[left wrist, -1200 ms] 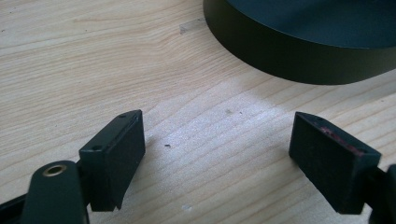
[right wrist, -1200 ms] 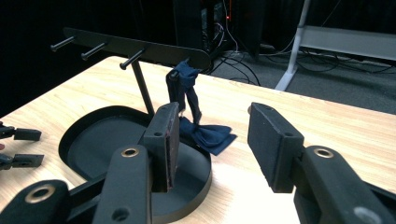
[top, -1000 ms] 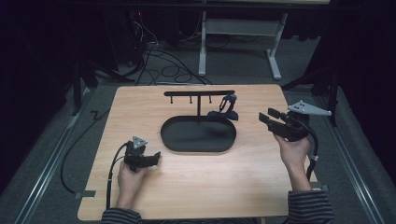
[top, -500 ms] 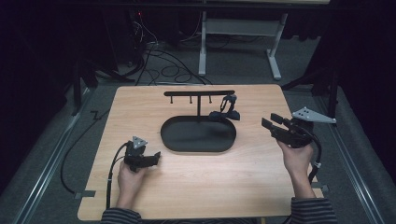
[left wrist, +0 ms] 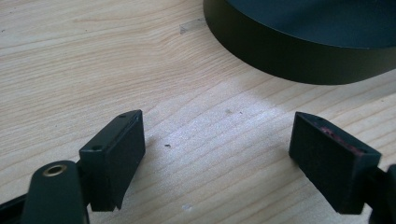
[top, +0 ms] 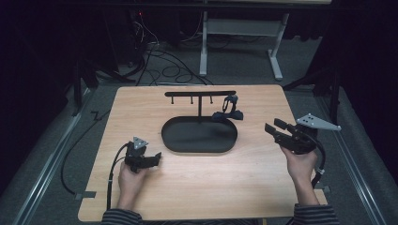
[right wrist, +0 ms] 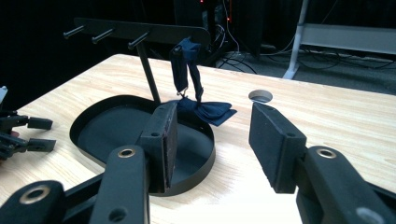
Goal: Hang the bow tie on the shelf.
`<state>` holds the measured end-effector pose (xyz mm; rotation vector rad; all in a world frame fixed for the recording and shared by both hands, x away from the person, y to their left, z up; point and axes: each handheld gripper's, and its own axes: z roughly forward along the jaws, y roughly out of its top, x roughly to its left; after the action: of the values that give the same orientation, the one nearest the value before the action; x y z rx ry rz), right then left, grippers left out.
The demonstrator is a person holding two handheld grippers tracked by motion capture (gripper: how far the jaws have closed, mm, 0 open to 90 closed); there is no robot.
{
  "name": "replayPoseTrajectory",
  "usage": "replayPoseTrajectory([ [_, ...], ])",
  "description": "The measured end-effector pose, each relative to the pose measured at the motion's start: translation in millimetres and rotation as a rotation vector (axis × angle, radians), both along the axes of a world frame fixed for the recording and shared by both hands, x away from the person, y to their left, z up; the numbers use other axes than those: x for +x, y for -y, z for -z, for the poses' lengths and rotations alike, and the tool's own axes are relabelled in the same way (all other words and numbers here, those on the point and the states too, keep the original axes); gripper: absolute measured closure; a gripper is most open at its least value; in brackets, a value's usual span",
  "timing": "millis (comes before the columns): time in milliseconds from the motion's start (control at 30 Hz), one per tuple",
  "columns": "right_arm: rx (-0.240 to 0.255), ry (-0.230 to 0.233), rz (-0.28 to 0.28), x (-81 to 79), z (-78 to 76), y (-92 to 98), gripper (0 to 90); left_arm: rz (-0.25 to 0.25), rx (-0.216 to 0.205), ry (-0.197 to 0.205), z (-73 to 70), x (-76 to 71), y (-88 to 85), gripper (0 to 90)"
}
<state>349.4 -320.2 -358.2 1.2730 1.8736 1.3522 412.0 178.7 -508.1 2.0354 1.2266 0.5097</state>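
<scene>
Centrally on the pale wooden surface sits a black oval tray, shallow-walled and dark inside, and as far as the high view and the right gripper view show, its floor is bare. A thin black post rises from the tray's far side and carries a horizontal black rack with short pegs pointing out from it. A dark blue bow tie hangs by its strap from the rack's right end; the bow itself rests at the tray's far right rim, partly over the edge and partly on the wood, which the right gripper view shows most plainly. The left tongs lie low near the left front of the surface, held in the person's left hand, pointing toward the tray and just short of its left end; in the left gripper view the two black jaws stand wide apart with nothing but wood grain between them, and the tray's curved wall is close ahead. The right tongs are held above the right side of the surface by the right hand, aimed toward the tray and the bow tie; their jaws are also spread apart and grip nothing. A round hole shows in the surface beyond the tray.
</scene>
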Motion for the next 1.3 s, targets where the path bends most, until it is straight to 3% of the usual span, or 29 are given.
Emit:
replayPoseTrajectory([
  [1300,0.042,-0.074,-0.017,-10.6,43.7,-3.3,51.6,0.000,0.000,0.000,0.0,0.0,0.0,18.9],
])
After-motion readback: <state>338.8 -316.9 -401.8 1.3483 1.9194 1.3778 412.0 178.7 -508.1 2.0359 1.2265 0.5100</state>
